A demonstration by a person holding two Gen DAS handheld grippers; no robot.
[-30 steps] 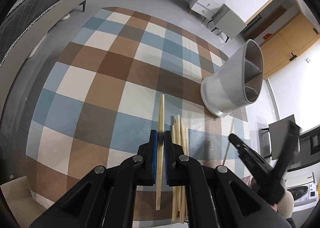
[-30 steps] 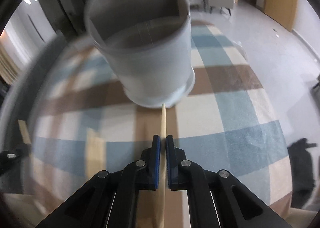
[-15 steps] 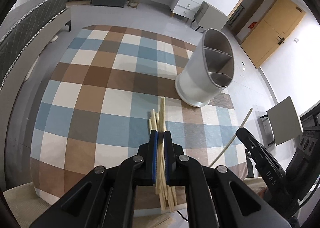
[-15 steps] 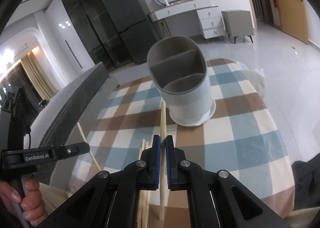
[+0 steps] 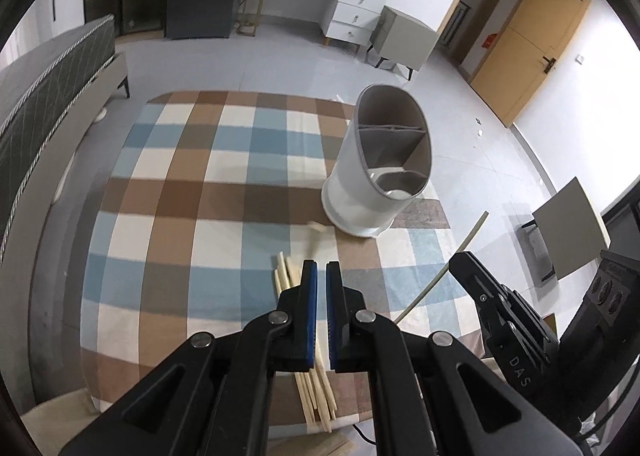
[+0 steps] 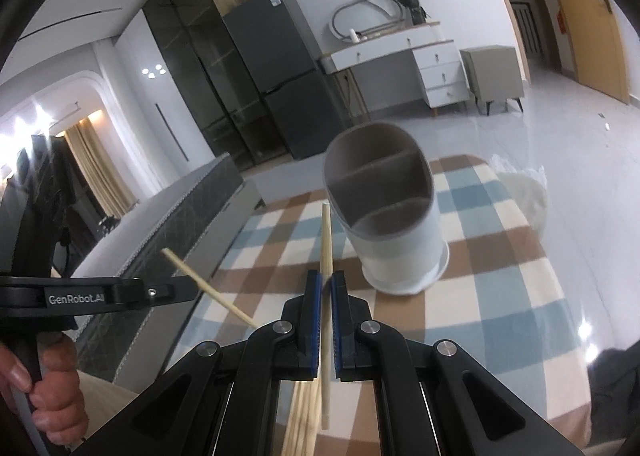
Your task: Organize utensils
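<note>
A white oval utensil holder [image 5: 376,176] with three compartments stands upright on the checked tablecloth [image 5: 192,216]; it also shows in the right wrist view [image 6: 400,240]. My left gripper [image 5: 321,272] is shut on one wooden chopstick [image 6: 208,288], lifted off the cloth. Its side shows in the right wrist view [image 6: 184,290]. My right gripper [image 6: 325,280] is shut on another chopstick [image 6: 326,240], whose tip points up beside the holder's left rim. From the left wrist view, this gripper [image 5: 460,262] hangs over the table's right edge. Several loose chopsticks [image 5: 312,388] lie in a bundle below my left gripper.
A grey quilted bench [image 5: 48,104] runs along the table's left side. A chair [image 5: 568,224] stands right of the table. A person's hand [image 6: 52,388] holds the left gripper's handle. A dark fridge [image 6: 288,76] and a white dresser [image 6: 420,60] stand at the far wall.
Both grippers have risen from the cloth, each carrying a chopstick. The right gripper tilted upward, so the holder now sits farther off and lower in its view. The bundle stayed on the table.
</note>
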